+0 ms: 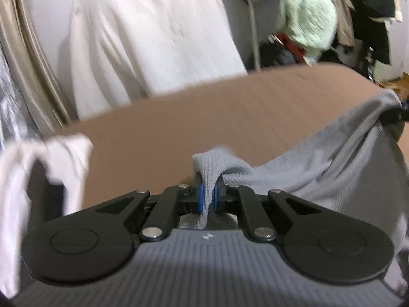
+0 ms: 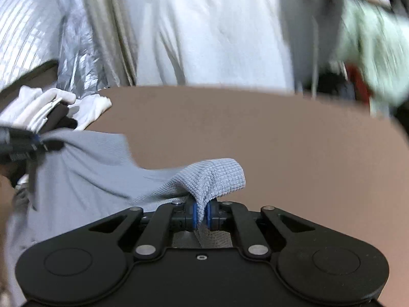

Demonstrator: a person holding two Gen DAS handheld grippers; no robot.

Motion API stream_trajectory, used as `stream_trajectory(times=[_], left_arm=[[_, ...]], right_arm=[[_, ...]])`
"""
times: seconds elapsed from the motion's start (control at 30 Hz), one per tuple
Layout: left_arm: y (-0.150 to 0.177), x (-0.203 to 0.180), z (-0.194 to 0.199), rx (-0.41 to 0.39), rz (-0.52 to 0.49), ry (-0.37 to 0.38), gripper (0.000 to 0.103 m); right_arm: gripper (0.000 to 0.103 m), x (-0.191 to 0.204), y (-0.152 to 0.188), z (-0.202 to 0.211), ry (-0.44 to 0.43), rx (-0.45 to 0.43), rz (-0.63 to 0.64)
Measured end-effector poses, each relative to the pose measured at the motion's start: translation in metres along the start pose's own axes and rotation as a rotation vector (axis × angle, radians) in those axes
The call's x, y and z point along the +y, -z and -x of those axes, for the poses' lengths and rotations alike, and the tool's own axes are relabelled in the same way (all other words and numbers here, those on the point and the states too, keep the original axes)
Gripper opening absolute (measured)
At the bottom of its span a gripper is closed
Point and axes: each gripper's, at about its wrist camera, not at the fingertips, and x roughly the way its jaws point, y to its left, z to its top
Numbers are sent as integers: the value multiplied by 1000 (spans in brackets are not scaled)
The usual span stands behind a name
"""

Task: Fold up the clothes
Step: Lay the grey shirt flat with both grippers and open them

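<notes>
The left tongs (image 1: 207, 197) are clamped on a pinched fold of the grey waffle-knit garment (image 1: 332, 168), the cloth squeezed between the blue pads (image 1: 201, 197) and poking up above them in a small peak. The right tongs (image 2: 202, 216) are likewise clamped on another fold of the same garment (image 2: 84, 174), which bunches over their blue pads (image 2: 194, 215) in a rounded hump. Between the two grips the grey cloth hangs in a slack span, held up above the brown desk (image 1: 204, 117); in the left wrist view its far edge runs up to the right tongs (image 1: 395, 117) at the right border, and in the right wrist view it runs to the left tongs (image 2: 38, 142) at the left border. A heap of white clothes (image 2: 64, 107) lies on the desk at its left end, near the left tongs. Behind the desk hangs a large white sheet (image 1: 143, 38), with a beige curtain (image 1: 23, 58) and a silvery crinkled cover (image 2: 74, 46) to its left. Off to the right is a blurred pile with a pale green fluffy garment (image 1: 306, 18) among darker clothes.
</notes>
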Motion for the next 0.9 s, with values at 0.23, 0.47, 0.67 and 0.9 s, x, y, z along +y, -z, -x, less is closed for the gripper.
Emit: stream_trajectory(times=[0.23,0.47,0.67,0.9], left_arm=[[-128,56,-51,-169,19,-182,7],[-146,111,-144,-19,222,-320,70],[-23,91,-108,107,114,-231,70],[80,77,-20,191,398,-109,70]], right_arm=[[6,-19,-179,-51,83,-184,103],[64,-53,-223,-132,282,-169,-183],[64,-45,-102,-125,151,23,-226],[64,-42,10,-60,-121,206,-293]])
